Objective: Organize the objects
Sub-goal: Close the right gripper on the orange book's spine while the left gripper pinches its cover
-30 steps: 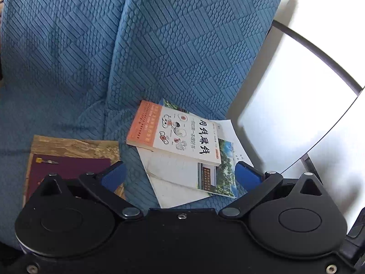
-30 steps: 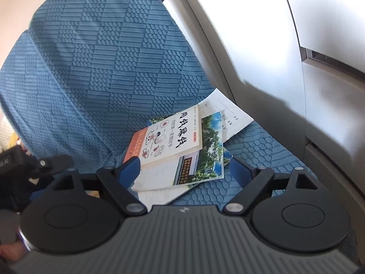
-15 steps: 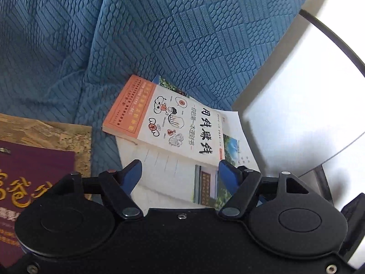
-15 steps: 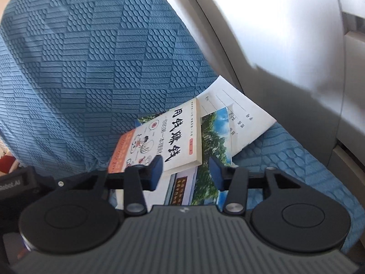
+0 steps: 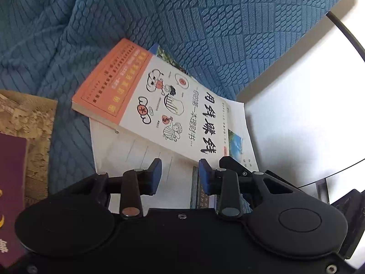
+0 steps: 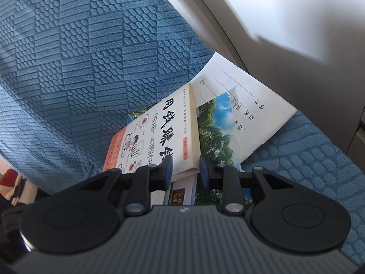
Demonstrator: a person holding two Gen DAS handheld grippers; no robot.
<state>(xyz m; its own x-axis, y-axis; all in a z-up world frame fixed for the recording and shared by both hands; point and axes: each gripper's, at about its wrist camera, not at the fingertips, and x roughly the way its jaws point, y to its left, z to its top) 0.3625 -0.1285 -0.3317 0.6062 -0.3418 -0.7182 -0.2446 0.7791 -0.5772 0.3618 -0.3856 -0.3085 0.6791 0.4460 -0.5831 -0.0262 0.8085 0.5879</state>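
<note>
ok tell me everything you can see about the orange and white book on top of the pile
The orange and white book is a paperback lying flat, cover up, on the blue sofa cover. One end of the cover is an orange band with small print; the rest is white with cartoon drawings and large black Chinese characters. Its page block looks cream. It rests skewed on a landscape-photo book and a white ruled sheet. The right tool is closing around its near corner.
</note>
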